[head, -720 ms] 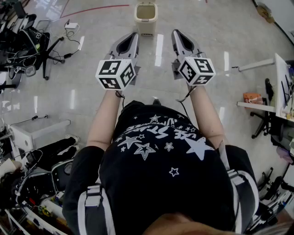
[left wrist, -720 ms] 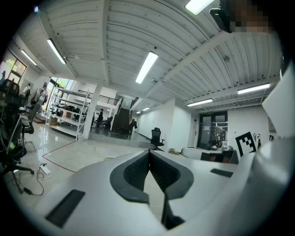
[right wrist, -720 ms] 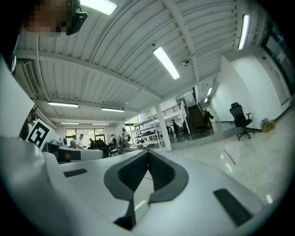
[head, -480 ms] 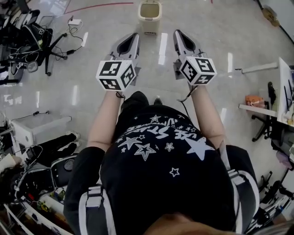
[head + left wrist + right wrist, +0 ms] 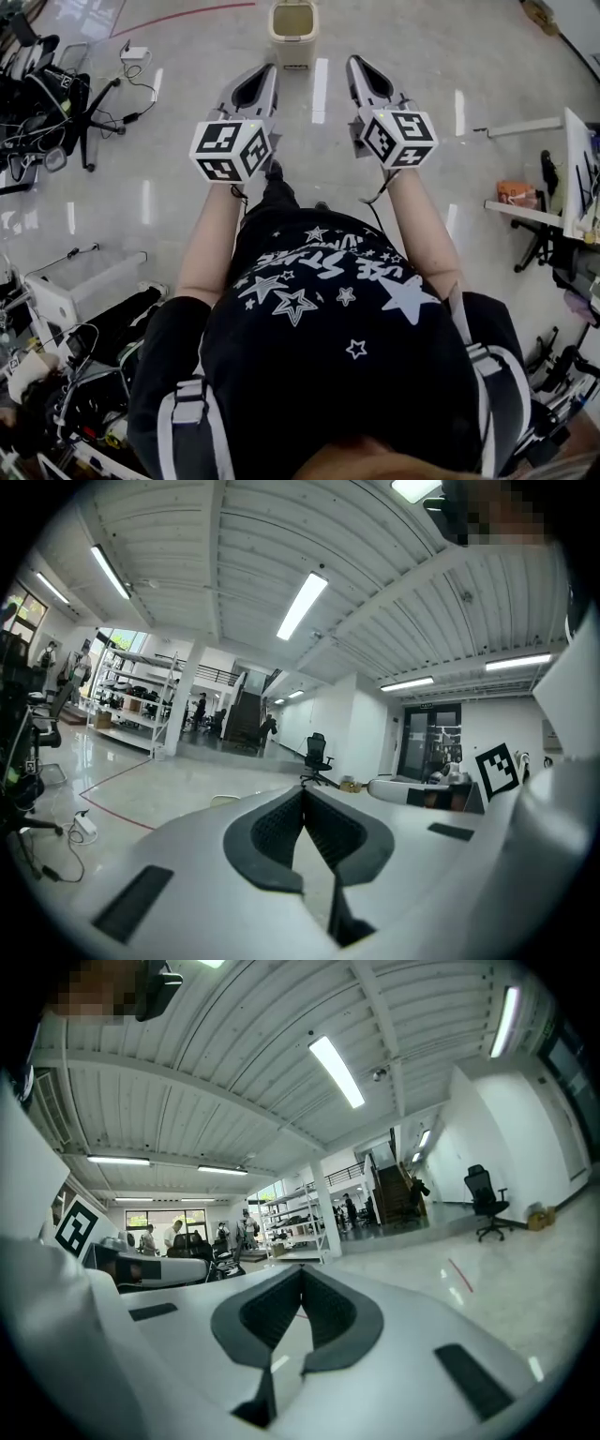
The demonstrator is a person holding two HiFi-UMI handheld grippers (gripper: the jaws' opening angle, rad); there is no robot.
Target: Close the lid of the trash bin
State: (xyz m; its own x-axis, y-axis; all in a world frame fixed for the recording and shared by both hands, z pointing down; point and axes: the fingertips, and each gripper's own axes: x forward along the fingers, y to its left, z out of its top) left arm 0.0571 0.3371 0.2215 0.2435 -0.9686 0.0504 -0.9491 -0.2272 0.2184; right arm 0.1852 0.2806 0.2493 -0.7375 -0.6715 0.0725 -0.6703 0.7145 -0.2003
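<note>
L gripper (image 5: pixel 266 73), R gripper (image 5: pixel 356 66) closed; bin (image 5: pixel 293 36) ahead — prob. uncovered

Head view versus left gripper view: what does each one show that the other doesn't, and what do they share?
Only the head view: the person's star-print shirt and a clear look at the trash bin on the floor ahead. Only the left gripper view: ceiling lights, shelving, an office chair, and a close look at the left gripper, its jaws together on nothing. Both: the right gripper and the red floor line.
</note>
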